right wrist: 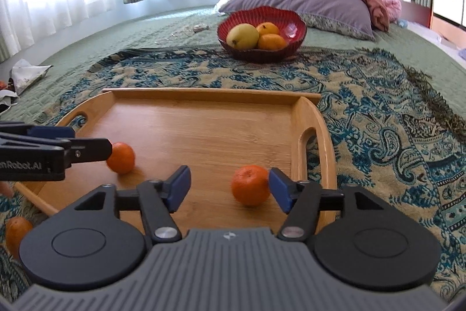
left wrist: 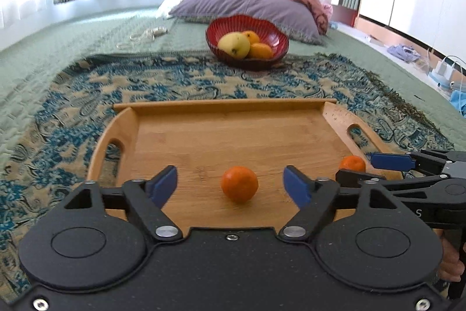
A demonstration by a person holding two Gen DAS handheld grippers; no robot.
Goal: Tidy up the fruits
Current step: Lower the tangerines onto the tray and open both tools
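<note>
Both tongs spread wide, gripping nothing. Left gripper [left wrist: 230, 184] open over the near edge of the wooden tray [left wrist: 221, 105], with one mandarin [left wrist: 239, 184] sitting free on the tray floor between the blue pads, touching neither. Right gripper [right wrist: 230, 188] likewise open near the tray's near right corner, with a second mandarin [right wrist: 251, 185] between the pads, close against the right pad but seemingly loose.

Two mandarins on the tray, then, and that looks like the finished part. Still waiting in the red bowl [right wrist: 294, 19] beyond the tray's far edge, on the patterned throw [right wrist: 378, 112]: a yellow-green fruit [right wrist: 242, 35] and two oranges. One more orange fruit [right wrist: 17, 232] off the tray's near left corner, on the throw. Probably less than half done, if the tray is the goal; cannot tell that from the pictures alone.
</note>
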